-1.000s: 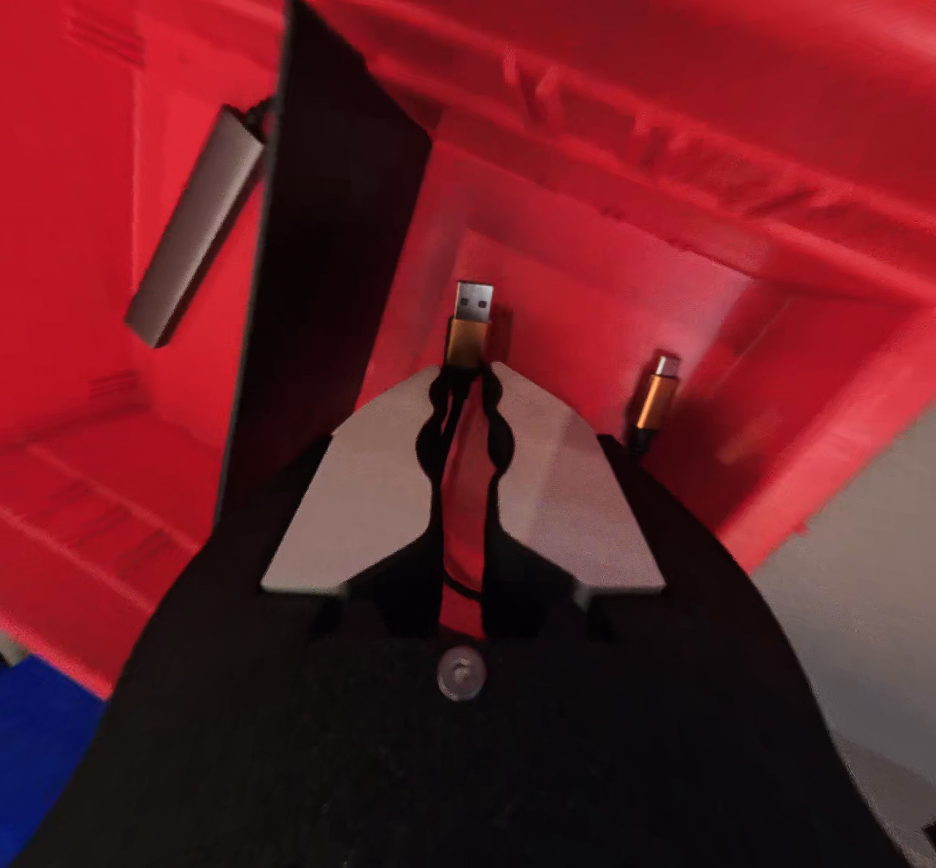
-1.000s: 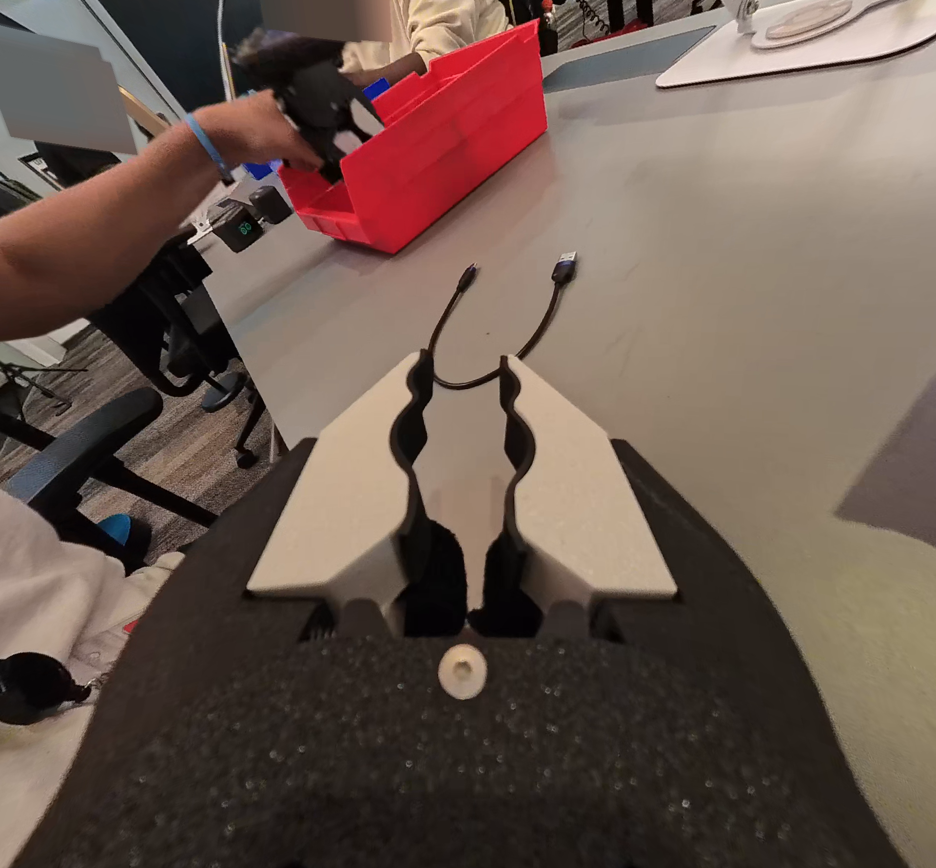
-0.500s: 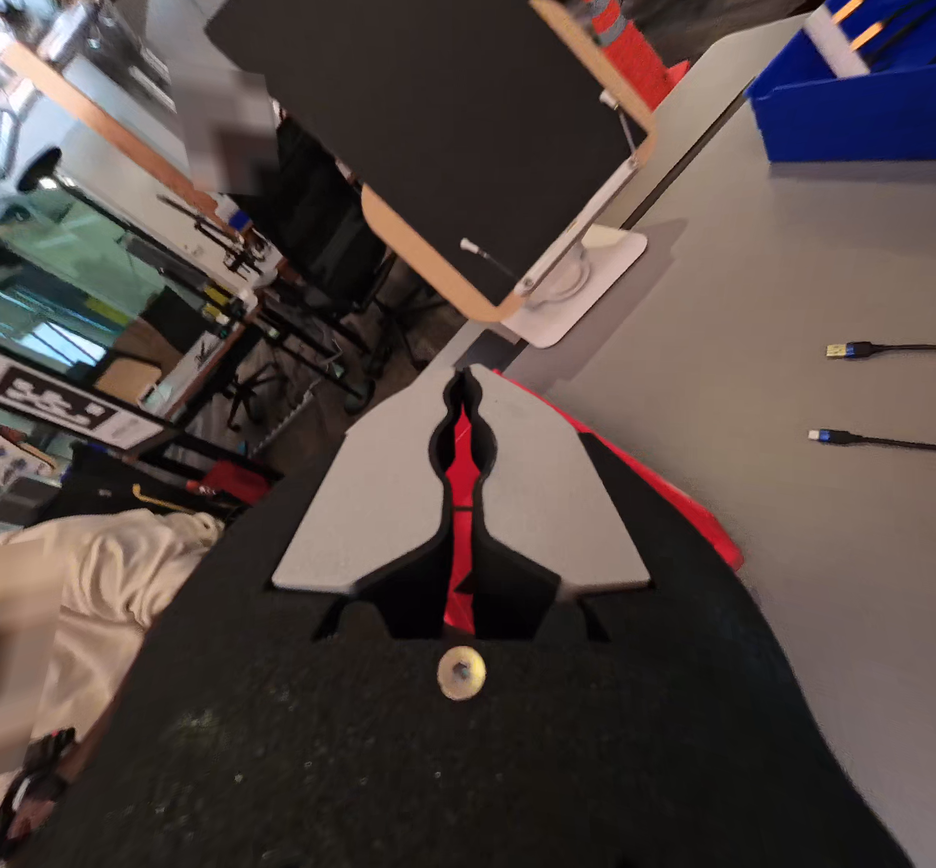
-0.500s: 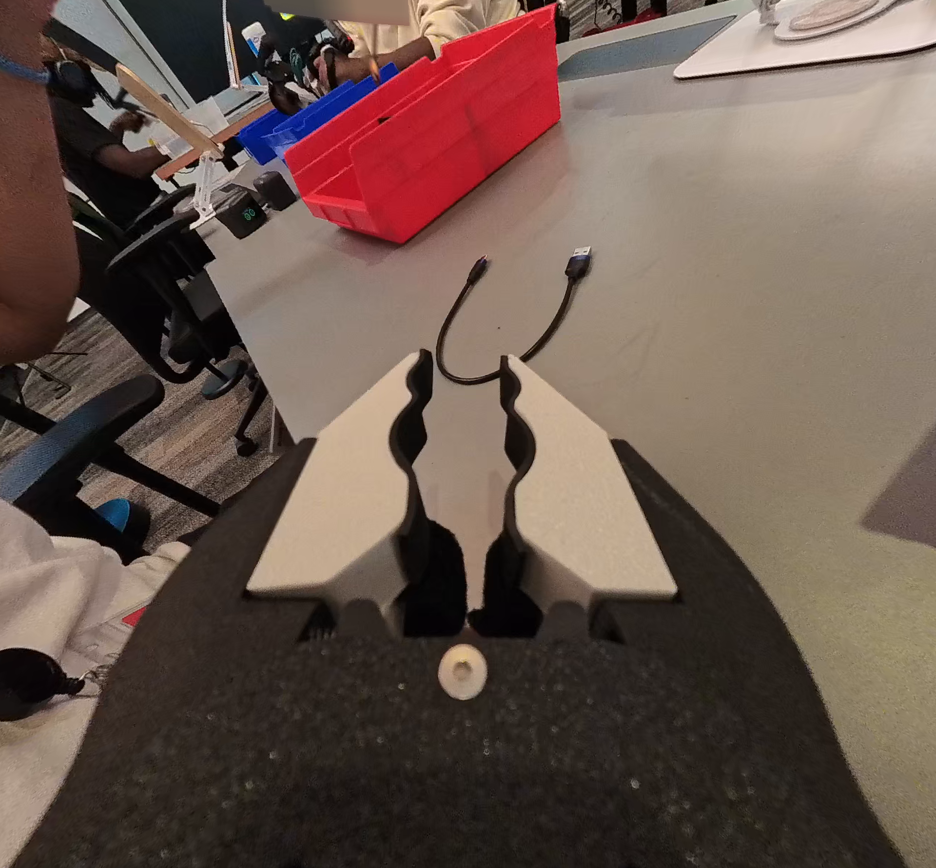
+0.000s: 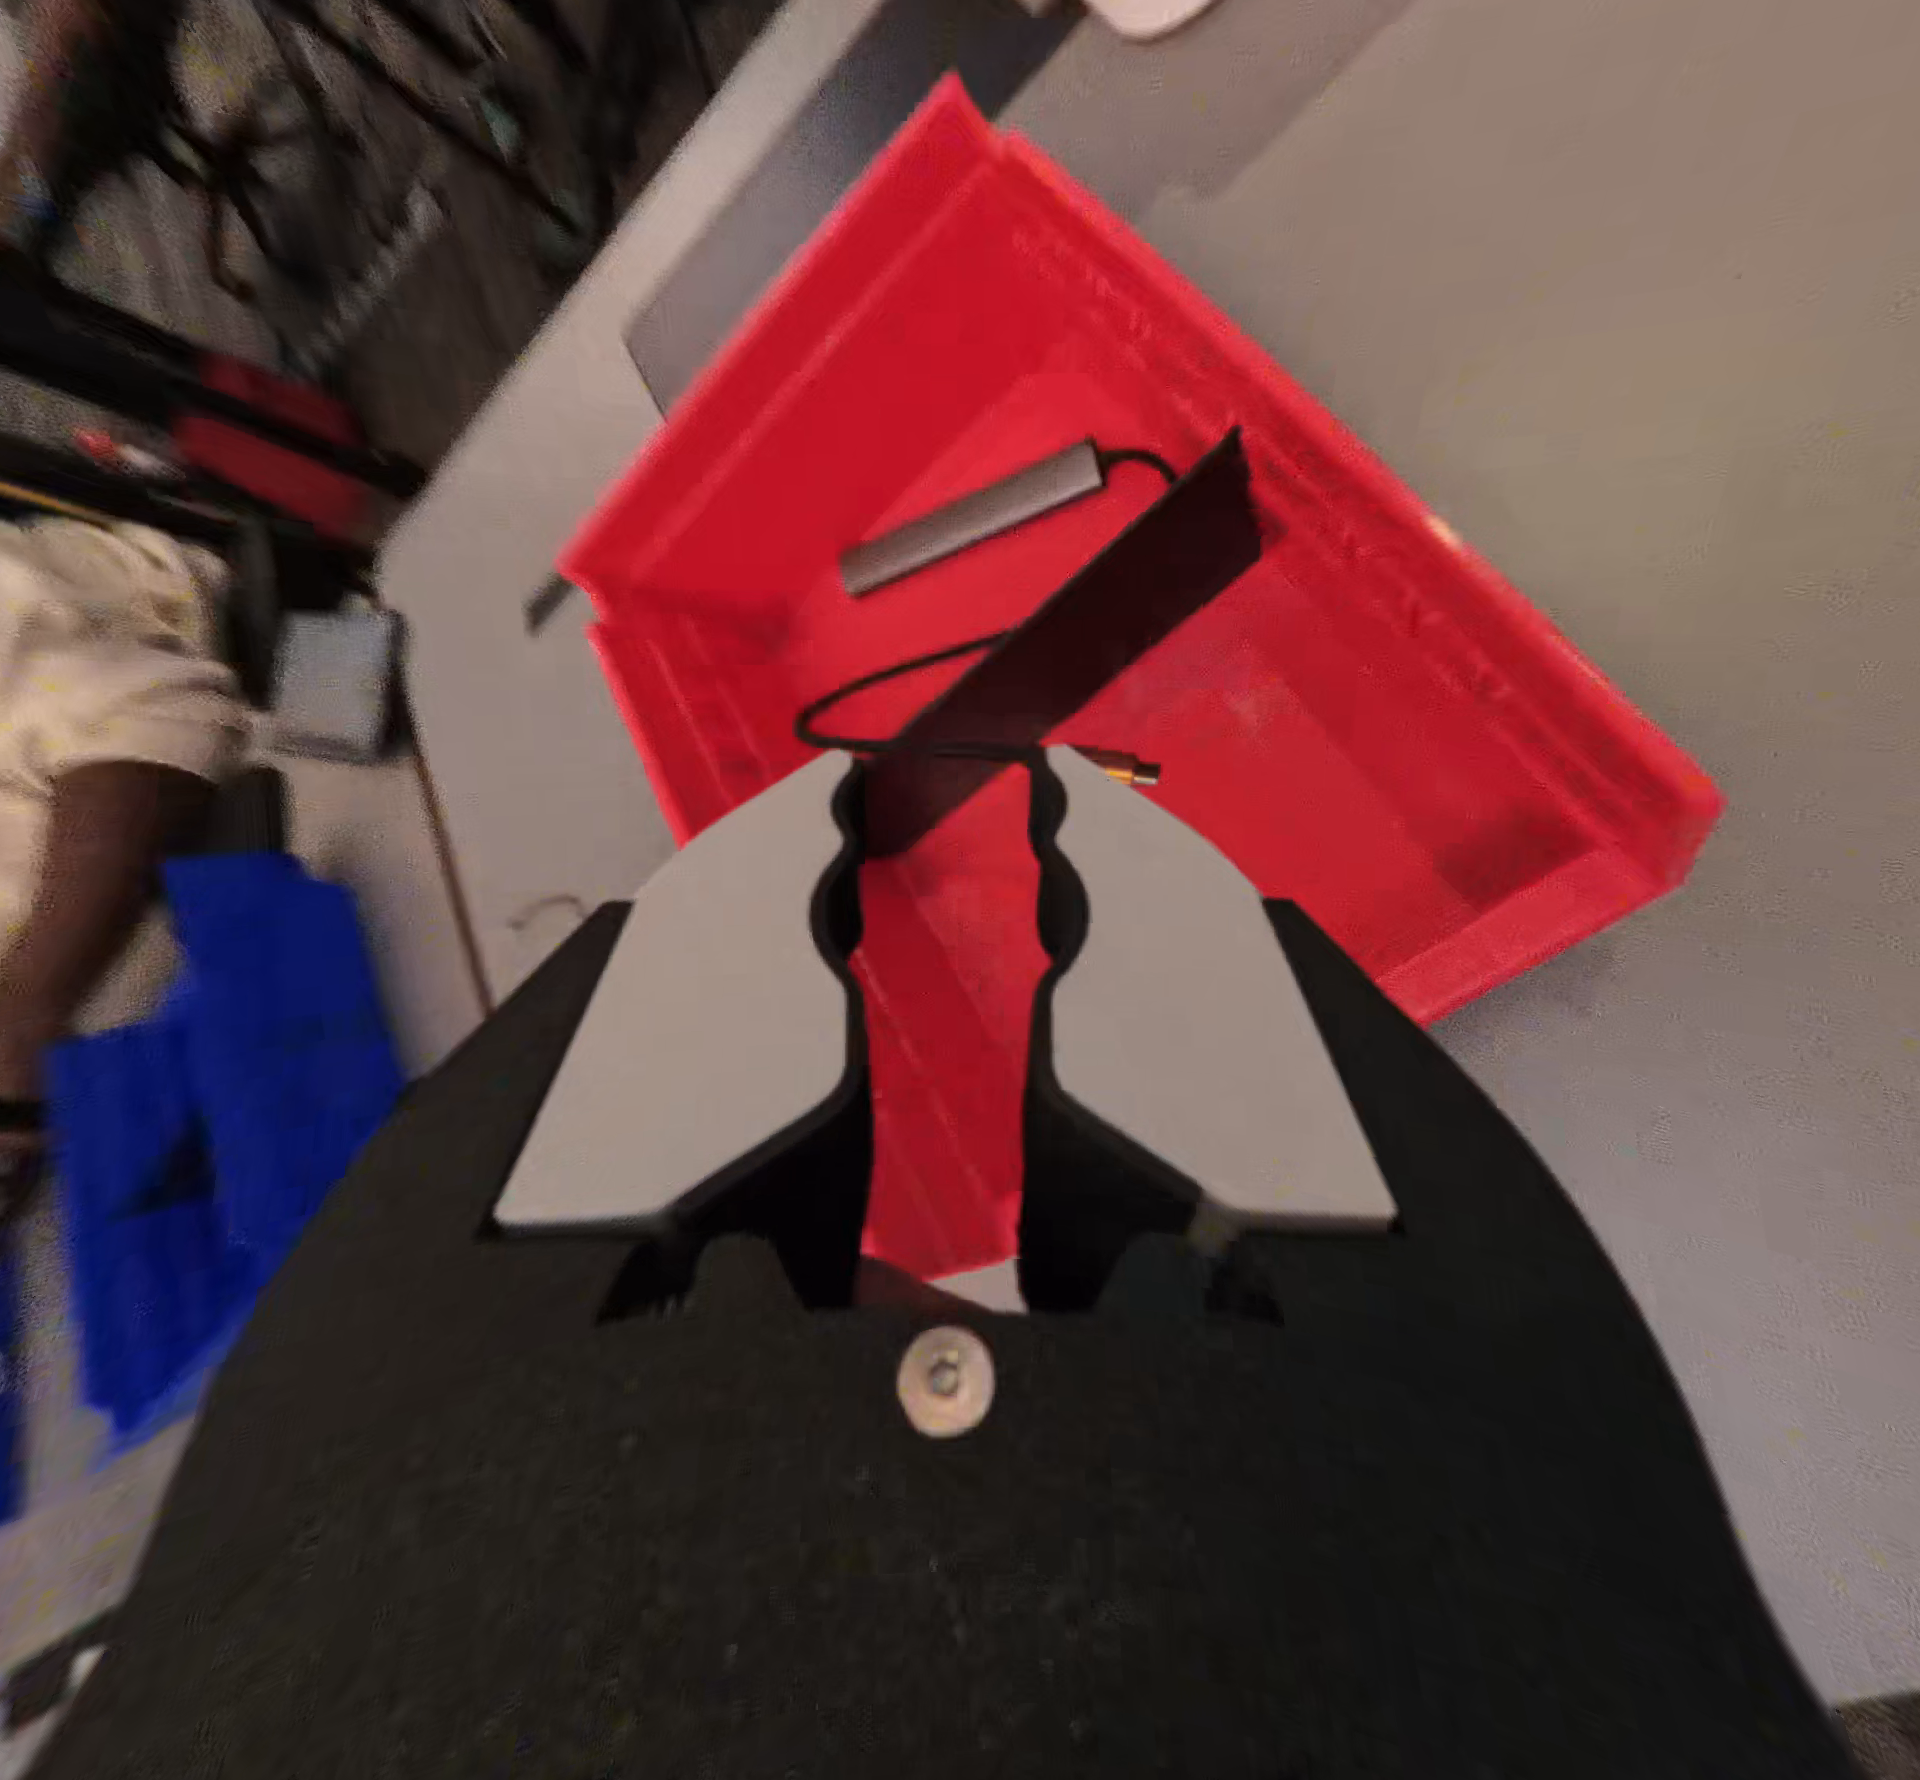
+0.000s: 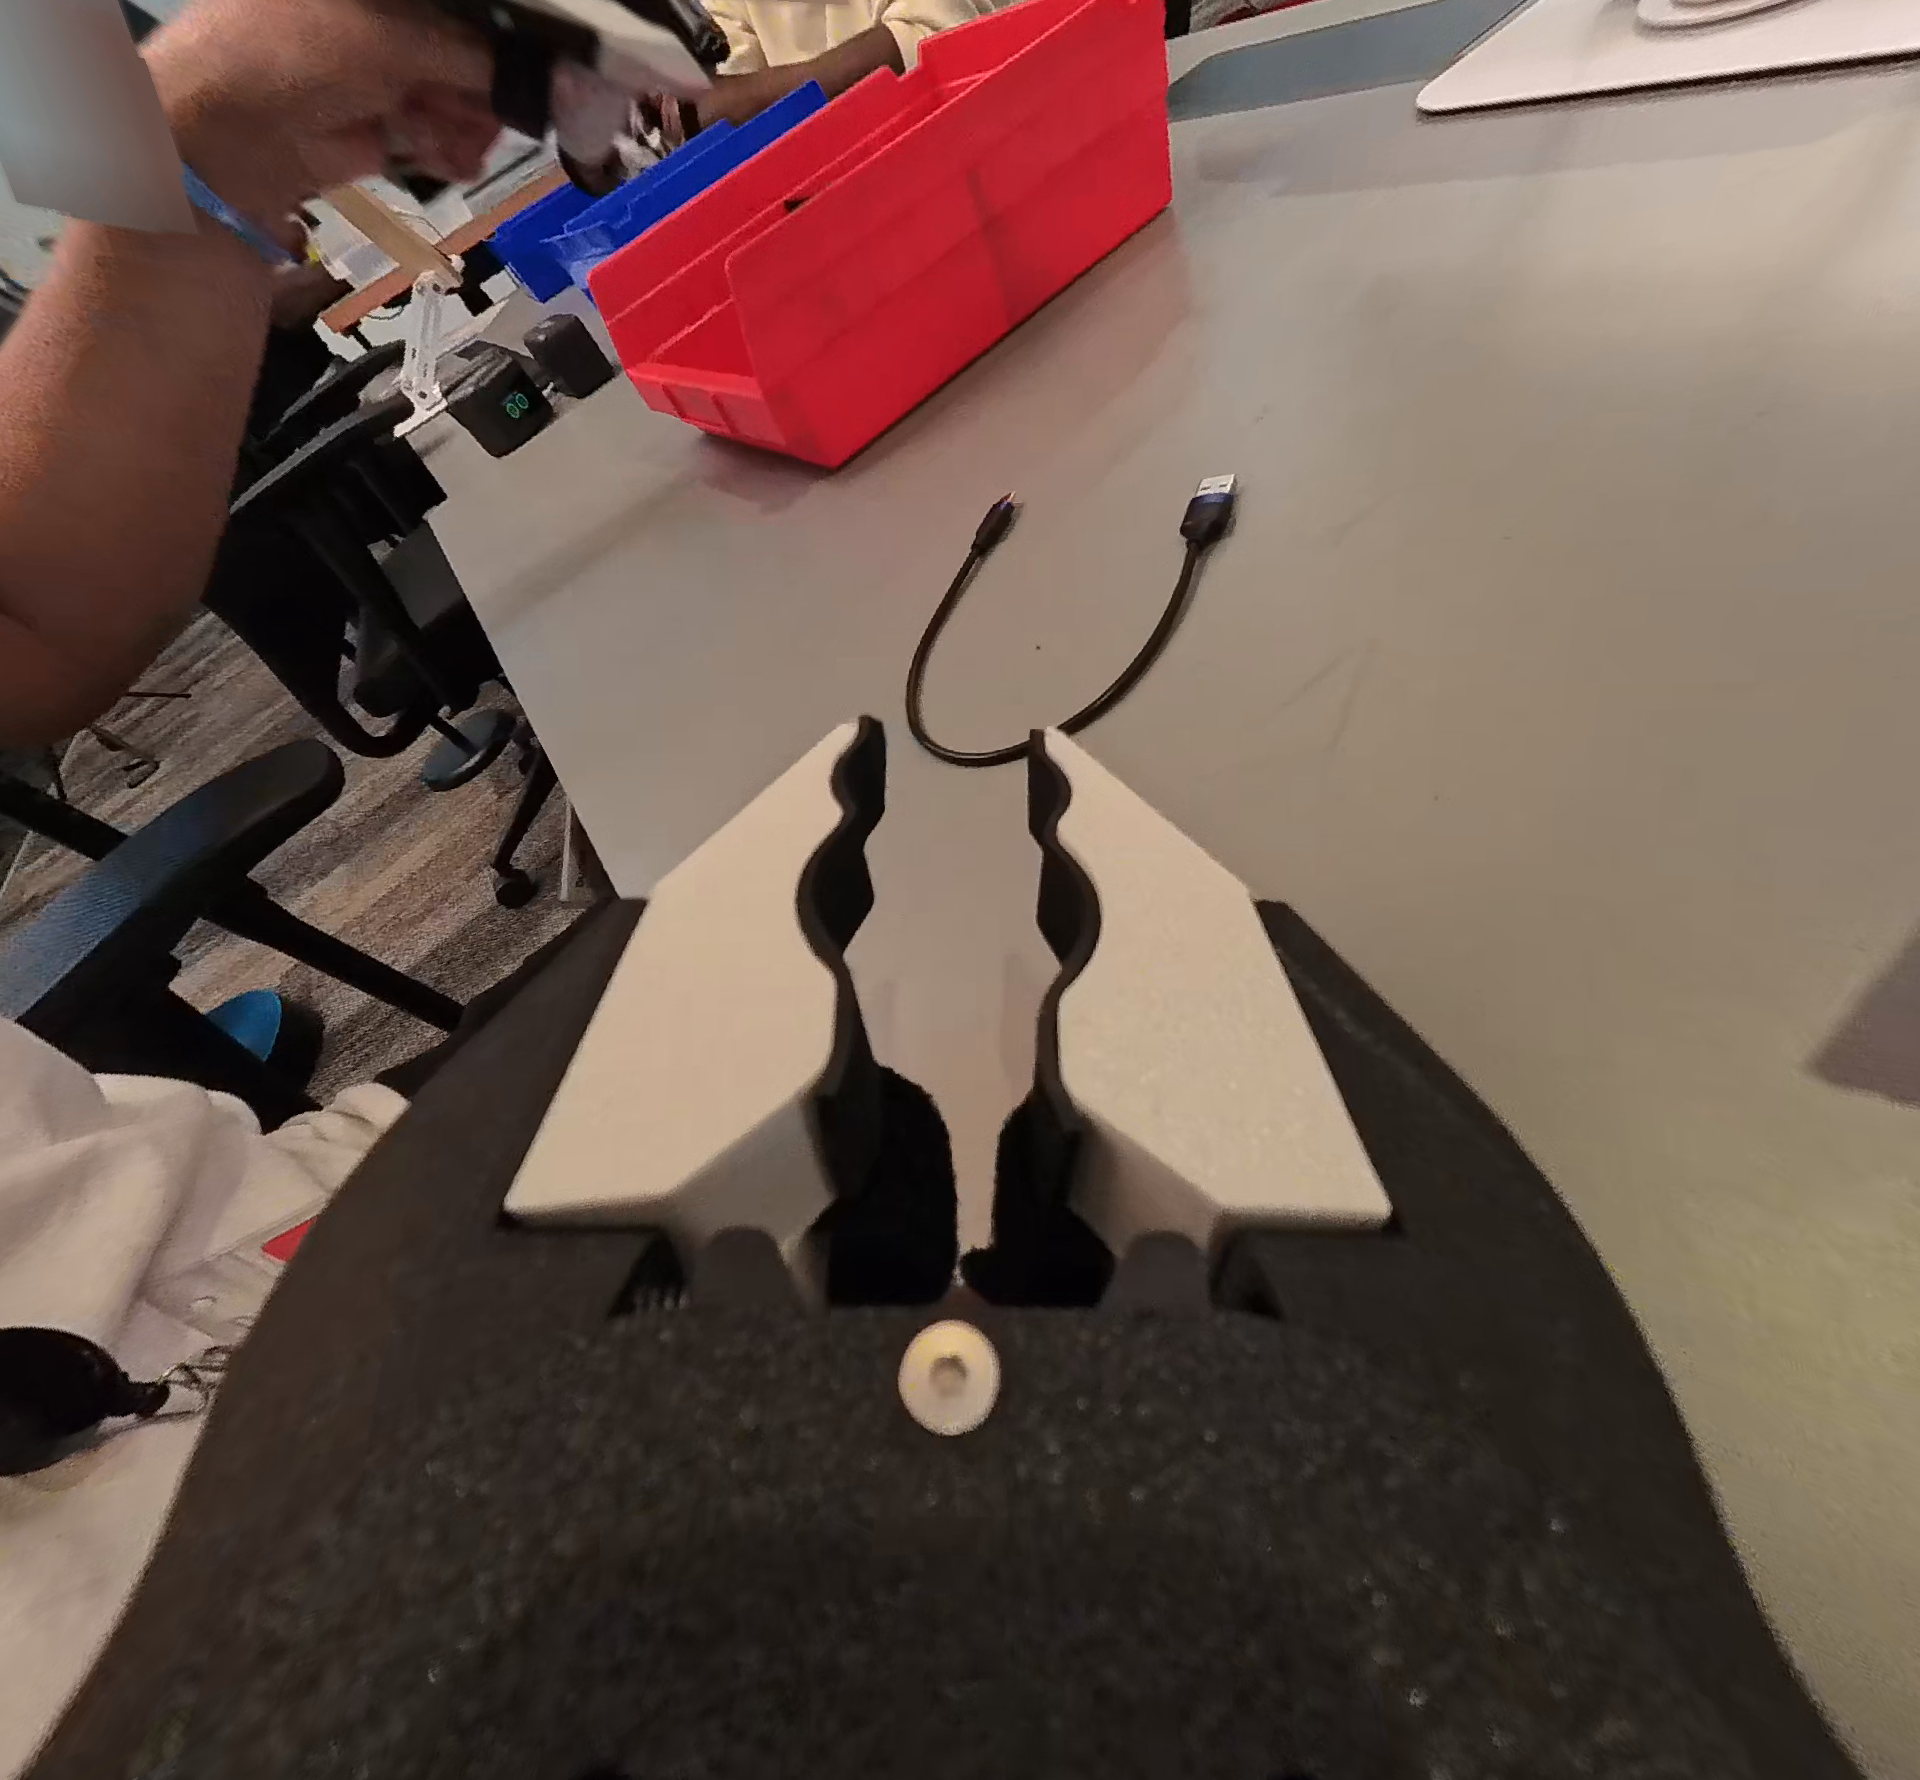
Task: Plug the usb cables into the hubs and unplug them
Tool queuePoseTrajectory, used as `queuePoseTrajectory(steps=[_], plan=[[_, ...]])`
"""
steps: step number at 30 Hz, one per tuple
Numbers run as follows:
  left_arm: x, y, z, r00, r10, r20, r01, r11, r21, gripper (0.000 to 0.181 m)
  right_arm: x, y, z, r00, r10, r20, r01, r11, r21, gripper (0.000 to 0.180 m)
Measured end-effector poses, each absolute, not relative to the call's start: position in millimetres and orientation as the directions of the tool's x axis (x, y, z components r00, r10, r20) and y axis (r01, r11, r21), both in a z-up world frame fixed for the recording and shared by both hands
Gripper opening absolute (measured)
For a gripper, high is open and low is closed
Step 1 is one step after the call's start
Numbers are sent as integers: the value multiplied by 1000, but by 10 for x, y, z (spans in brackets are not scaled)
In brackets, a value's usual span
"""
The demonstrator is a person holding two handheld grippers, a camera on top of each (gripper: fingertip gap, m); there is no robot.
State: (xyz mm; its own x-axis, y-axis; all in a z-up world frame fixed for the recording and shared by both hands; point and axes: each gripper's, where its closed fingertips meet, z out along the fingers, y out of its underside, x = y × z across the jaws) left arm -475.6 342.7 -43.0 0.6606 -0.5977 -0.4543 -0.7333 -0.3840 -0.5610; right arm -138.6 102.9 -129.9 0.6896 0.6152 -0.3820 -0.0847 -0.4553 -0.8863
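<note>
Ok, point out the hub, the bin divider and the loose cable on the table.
grey hub [image 5: 971, 520], left wrist view, mid body.
black divider [image 5: 1101, 629], left wrist view, flat face.
black cable [image 6: 1148, 665], right wrist view, cord below USB-A plug.

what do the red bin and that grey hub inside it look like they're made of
Red bin: looks like moulded plastic, opaque with a slight sheen; ribbed rim and stepped walls point that way. Grey hub: probably brushed or anodised metal, judging by its matte, even grey bar shape, though painted plastic can't be ruled out since the view is blurred.

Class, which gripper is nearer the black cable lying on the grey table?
Right. The right gripper sits just short of the black cable's loop; the left gripper hovers over the red bin.
</note>
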Motion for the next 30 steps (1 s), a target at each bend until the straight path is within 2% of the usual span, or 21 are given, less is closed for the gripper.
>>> queuePoseTrajectory(steps=[3, 6, 8, 12, 15, 18, 20, 21, 24, 26, 30], plan=[[-4774, 3531, -886, 797, -564, -217, -558, -548, -623, 49, -1393, 1030, -1320, 697, 616, -368, -67, -455, -888, 26], [-4744, 3627, -1102, 886, -455, 90, -278, -676, -683, 61, -1367, 1044, -1340, 711, 611, -349, -50, -451, -891, 26], [-4804, 3727, -1240, 906, -369, 208, -142, -728, -671, 61, -1355, 1051, -1339, 710, 607, -356, -57, -454, -889, 26], [-4881, 3870, -1438, 914, -267, 305, -15, -773, -634, 59, -1356, 1059, -1342, 695, 603, -391, -83, -474, -877, 27], [-4975, 3935, -1524, 934, -245, 259, -29, -777, -629, 43, -1351, 1055, -1344, 696, 601, -393, -83, -476, -875, 27], [-4910, 3896, -1544, 914, -297, 277, -65, -781, -621, 17, -1344, 1051, -1348, 700, 601, -386, -77, -474, -877, 27], [-4901, 3888, -1450, 915, -324, 240, -90, -744, -662, 0, -1346, 1053, -1353, 699, 600, -389, -77, -478, -875, 28], [-4898, 3881, -1363, 917, -347, 199, -118, -710, -694, 0, -1347, 1052, -1356, 698, 600, -392, -78, -480, -874, 28], [-4878, 3820, -866, 915, -404, 14, -223, -532, -817, 0, -1343, 1055, -1355, 697, 597, -398, -84, -483, -871, 27], [-4758, 3701, -359, 885, -441, -147, -314, -334, -889, 0, -1343, 1057, -1359, 695, 596, -402, -86, -487, -869, 28], [-4146, 3226, 439, 757, -489, -433, -474, 46, -879, 0, -1360, 1048, -1359, 690, 598, -407, -86, -490, -868, 28]])
